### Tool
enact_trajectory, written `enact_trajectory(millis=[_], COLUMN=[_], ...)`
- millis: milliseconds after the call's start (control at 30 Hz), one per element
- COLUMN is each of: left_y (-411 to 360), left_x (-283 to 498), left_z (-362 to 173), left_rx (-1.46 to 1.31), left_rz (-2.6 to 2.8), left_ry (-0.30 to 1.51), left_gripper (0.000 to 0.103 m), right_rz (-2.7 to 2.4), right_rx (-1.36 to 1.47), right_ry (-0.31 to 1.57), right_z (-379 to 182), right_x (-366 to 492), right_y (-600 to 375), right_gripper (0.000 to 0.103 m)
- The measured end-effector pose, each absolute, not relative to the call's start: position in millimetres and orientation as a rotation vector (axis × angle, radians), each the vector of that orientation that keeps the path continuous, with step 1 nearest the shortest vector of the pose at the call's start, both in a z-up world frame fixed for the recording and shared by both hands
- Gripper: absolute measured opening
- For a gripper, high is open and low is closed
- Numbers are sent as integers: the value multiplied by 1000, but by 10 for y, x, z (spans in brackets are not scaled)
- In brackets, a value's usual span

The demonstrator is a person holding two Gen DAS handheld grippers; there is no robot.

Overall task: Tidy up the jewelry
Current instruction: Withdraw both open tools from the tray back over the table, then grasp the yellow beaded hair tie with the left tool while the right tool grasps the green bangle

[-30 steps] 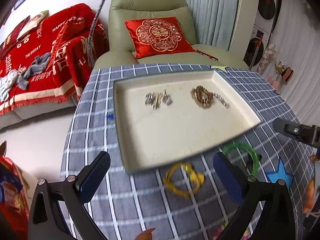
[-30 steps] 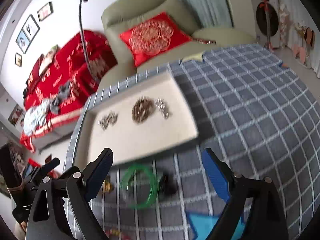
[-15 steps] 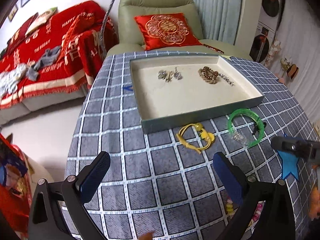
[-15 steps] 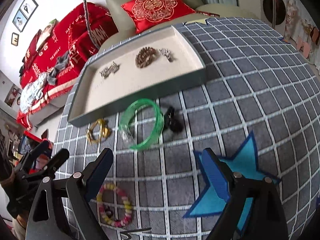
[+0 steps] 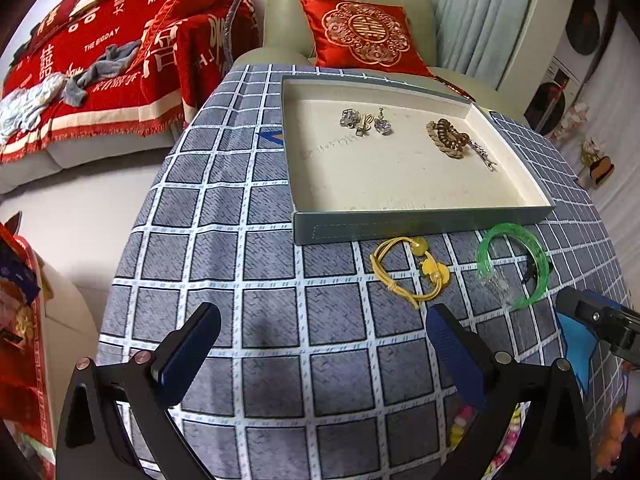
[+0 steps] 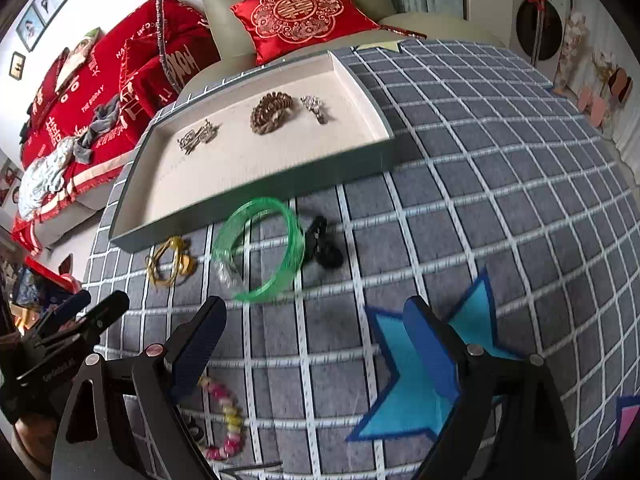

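Observation:
A shallow cream-lined tray point(image 5: 420, 222) point(image 6: 256, 196) holds silver earrings point(image 5: 364, 120) point(image 6: 198, 136), a brown bracelet point(image 5: 448, 138) point(image 6: 272, 112) and a silver clip point(image 5: 482, 156) point(image 6: 314, 106). In front of it on the checked cloth lie a yellow cord bracelet point(image 5: 408, 270) point(image 6: 170, 260), a green bangle point(image 5: 512, 264) point(image 6: 260, 254) and a black hair clip point(image 6: 324, 246). A pink and yellow bead bracelet point(image 6: 226, 420) point(image 5: 500, 440) lies nearest. My left gripper point(image 5: 320, 350) and right gripper point(image 6: 316, 340) are open and empty above the cloth.
The round table has a grey checked cloth point(image 5: 248, 264) with blue star patches point(image 6: 416, 380). A green armchair with a red cushion point(image 5: 360, 36) stands behind it and a red-covered sofa point(image 5: 100, 72) to the left. The table edge drops off at the left.
Both grippers have pulled back from the tray towards the near side of the table. The bead bracelet has come into view. Both stay open and empty.

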State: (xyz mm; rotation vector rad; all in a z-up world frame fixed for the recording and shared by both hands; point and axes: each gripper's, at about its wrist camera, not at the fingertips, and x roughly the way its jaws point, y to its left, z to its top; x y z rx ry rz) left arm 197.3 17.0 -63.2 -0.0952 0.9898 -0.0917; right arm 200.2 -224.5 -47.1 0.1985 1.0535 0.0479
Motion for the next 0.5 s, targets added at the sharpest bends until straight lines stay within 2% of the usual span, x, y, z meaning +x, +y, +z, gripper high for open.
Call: enact_trajectory(millis=[300, 333, 433, 500], left_y=[41, 31, -12, -37], left_x=[2091, 2110, 2167, 2195], left_z=[-687, -696, -734, -763], left_rx=[-81, -83, -69, -66], left_rz=[-59, -57, -48, -41], left_ry=[989, 992, 1006, 1013], left_gripper=[103, 103, 102, 102], right_rz=[62, 65, 76, 86], right_rx=[12, -4, -59, -86], right_ry=[1060, 1062, 1077, 1084], right_z=[-485, -494, -538, -568], right_x=[2348, 2382, 2475, 2513], right_y=[-2071, -2056, -1993, -1957], right_gripper=[91, 90, 78, 75])
